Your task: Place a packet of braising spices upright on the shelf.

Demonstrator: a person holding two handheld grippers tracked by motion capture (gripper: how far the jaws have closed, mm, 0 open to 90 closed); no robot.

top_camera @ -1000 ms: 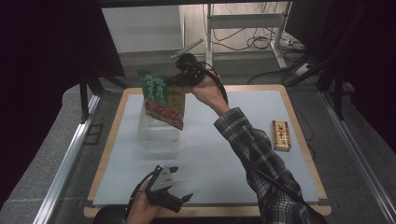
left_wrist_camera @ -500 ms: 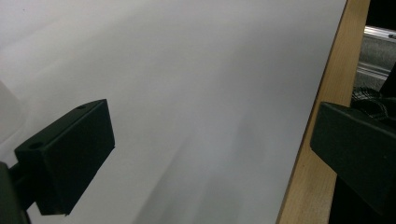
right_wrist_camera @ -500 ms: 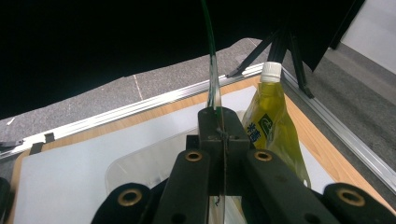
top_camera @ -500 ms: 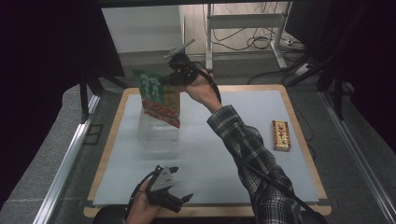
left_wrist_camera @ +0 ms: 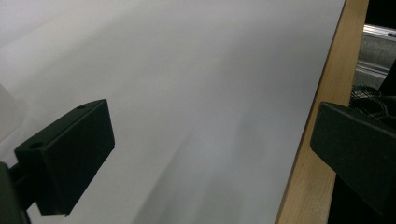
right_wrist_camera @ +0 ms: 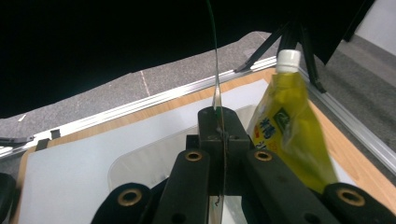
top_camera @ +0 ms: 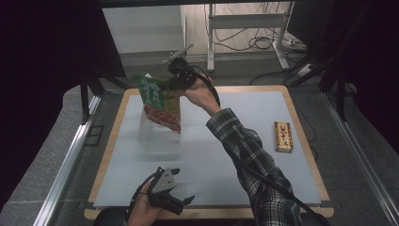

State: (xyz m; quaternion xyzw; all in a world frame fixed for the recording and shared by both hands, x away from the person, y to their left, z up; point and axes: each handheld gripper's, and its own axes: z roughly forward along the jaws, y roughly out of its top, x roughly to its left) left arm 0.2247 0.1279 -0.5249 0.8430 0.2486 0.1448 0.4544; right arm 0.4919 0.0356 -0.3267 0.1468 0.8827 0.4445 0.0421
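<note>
A flat green and red snack bag (top_camera: pixel 160 103) hangs upright over a clear plastic container (top_camera: pixel 160 139) at the back left of the mat. My right gripper (top_camera: pixel 170 84) is shut on the bag's top right edge. In the right gripper view the bag's thin edge (right_wrist_camera: pixel 216 70) rises from between the closed jaws of the right gripper (right_wrist_camera: pixel 218 122). A yellow-green spout pouch (right_wrist_camera: pixel 285 116) with a white cap stands in the container (right_wrist_camera: pixel 140 163) just beside it. My left gripper (top_camera: pixel 183 203) rests open near the front edge. In its own view the left gripper (left_wrist_camera: pixel 210 140) holds nothing.
A small red and yellow box (top_camera: pixel 283 136) lies flat at the right of the grey mat (top_camera: pixel 226 155). The mat sits on a wooden board (top_camera: pixel 301 117). A metal rail (top_camera: pixel 70 155) runs along the left side, and dark stands rise behind the table.
The right gripper has carried the bag slightly to the left above the container. The left gripper has stayed still.
</note>
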